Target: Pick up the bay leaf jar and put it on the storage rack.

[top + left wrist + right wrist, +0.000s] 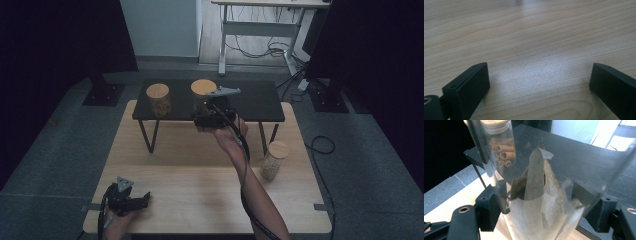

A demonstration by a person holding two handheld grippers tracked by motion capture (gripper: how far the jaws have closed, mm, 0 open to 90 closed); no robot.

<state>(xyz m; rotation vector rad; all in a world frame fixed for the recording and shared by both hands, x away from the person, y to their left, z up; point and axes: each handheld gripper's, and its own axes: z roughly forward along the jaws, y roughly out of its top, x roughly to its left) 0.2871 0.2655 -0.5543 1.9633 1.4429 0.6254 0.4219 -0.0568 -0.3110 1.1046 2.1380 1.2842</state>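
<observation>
No readable text, label, brand, number or sign on any jar, gripper or table.

Wooden table (190,165): black shelf (260,102), jar (274,160) on it.

Wooden table (190,185), black shelf (260,102), cork-lidded jar of brown rolls (158,99), jar of pale grains (274,160)

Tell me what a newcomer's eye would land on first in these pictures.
First, the right gripper, raised at the front edge of the black shelf, its jaws shut on a clear cork-lidded jar of dry leaves. Next, the two other cork-lidded jars: one of rolled brown sticks on the shelf's left part, one of pale grains on the wooden table at right. The left gripper rests open at the table's near left corner.
</observation>
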